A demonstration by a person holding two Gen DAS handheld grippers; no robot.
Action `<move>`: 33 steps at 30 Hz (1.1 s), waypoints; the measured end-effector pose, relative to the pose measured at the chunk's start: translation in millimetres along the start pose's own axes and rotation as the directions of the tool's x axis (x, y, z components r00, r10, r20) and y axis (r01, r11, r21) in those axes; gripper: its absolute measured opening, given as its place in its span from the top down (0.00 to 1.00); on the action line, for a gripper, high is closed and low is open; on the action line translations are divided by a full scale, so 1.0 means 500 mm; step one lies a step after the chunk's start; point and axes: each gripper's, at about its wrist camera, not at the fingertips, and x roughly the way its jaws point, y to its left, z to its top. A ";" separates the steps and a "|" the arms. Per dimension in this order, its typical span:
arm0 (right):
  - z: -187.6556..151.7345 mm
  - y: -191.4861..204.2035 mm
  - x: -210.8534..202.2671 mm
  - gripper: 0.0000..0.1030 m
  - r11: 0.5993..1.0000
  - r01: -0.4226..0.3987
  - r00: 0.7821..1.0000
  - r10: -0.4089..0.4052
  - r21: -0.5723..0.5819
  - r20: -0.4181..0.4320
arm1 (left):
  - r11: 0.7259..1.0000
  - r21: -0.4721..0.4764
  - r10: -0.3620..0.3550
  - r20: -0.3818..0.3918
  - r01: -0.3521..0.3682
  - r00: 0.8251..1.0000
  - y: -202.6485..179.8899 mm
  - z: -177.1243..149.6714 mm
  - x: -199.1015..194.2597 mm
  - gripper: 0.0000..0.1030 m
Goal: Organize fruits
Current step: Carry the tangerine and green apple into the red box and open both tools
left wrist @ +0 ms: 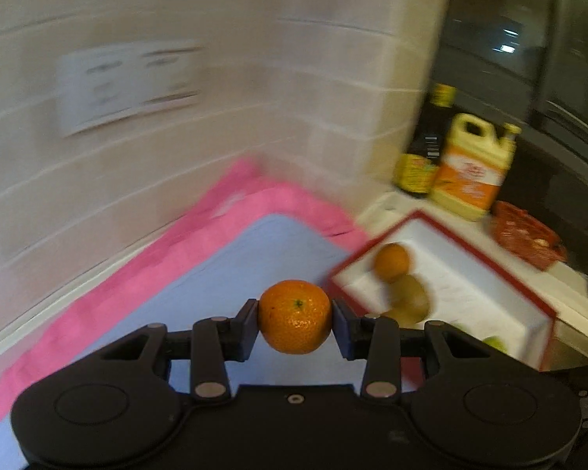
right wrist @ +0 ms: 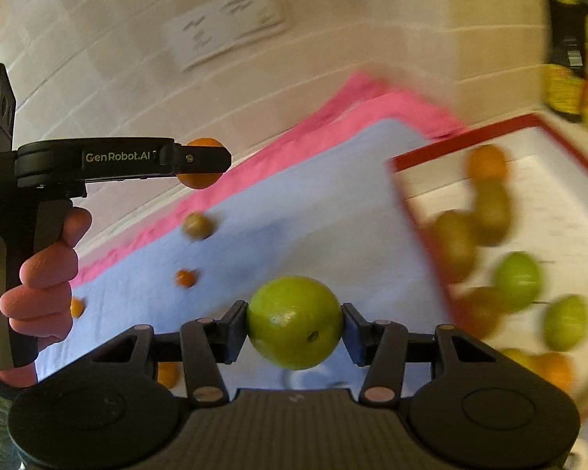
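Observation:
My left gripper [left wrist: 295, 319] is shut on an orange mandarin [left wrist: 295, 316] and holds it above the blue mat [left wrist: 231, 270]. It also shows in the right wrist view [right wrist: 202, 162] at the left, with the mandarin [right wrist: 200, 182] in it. My right gripper [right wrist: 295, 327] is shut on a green lime-like fruit [right wrist: 295, 323] above the mat [right wrist: 313, 211]. A white box with a red rim [left wrist: 450, 270] at the right holds an orange [left wrist: 392, 262], brown kiwis [left wrist: 409, 297] and green fruits [right wrist: 517, 280].
A brown fruit [right wrist: 197, 226] and small orange fruits [right wrist: 186, 278] lie on the mat, over a pink cloth [left wrist: 215, 219]. A tiled wall [left wrist: 176, 98] stands behind. A yellow jug [left wrist: 474, 168], a dark bottle [left wrist: 427, 149] and a red basket [left wrist: 525, 235] stand beyond the box.

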 end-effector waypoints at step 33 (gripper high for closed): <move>0.082 -0.438 0.060 0.49 0.928 0.259 0.960 -0.216 0.268 -0.179 | 0.961 0.002 -0.259 -0.357 0.278 0.897 -0.332 0.099 0.528 0.54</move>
